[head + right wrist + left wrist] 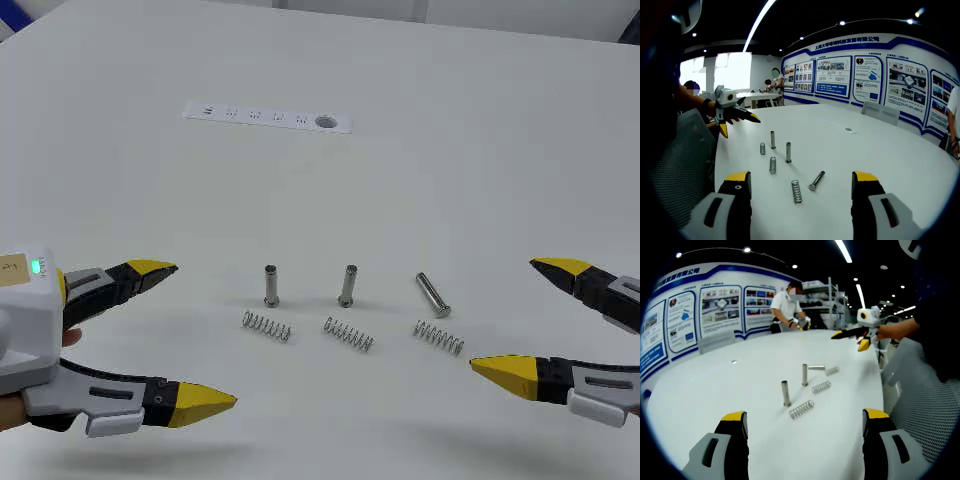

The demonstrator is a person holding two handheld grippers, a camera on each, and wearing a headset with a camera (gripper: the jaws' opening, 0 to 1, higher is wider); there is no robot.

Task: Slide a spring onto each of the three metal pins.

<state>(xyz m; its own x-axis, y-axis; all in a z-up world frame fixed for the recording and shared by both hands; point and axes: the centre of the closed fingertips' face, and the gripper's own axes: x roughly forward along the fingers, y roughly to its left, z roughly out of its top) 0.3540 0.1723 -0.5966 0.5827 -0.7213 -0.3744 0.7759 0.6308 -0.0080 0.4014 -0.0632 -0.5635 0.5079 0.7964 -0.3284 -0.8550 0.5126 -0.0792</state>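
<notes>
Left tongs: jaws wide apart, only bare table between them, held up off the table at the left end of the row, tips pointing right.
Left pin: standing up, the pin closest to the left tongs, a little to the right of the yellow tips.
Left spring: lying flat just beside the foot of the left pin, on the near side, not touching it.
Middle pin: standing up, about halfway between the two tongs.
Middle spring: lying flat just beside the middle pin, on the near side, with a small gap between them.
Right pin: lying on its side, the pin closest to the right tongs.
Right spring: lying flat near the right pin, the spring closest to the lower jaw of the right tongs.
Right tongs: jaws wide apart, only bare table between them, held at the right end of the row, tips pointing left.
Table: white, bare top from each pair of tips to the closest spring.
Socket strip: flat in the table, well past the pins, far from both tongs.
Person at the back: standing past the far edge of the table in the left gripper view.
Wall posters: blue and white, behind the table in the right gripper view.
</notes>
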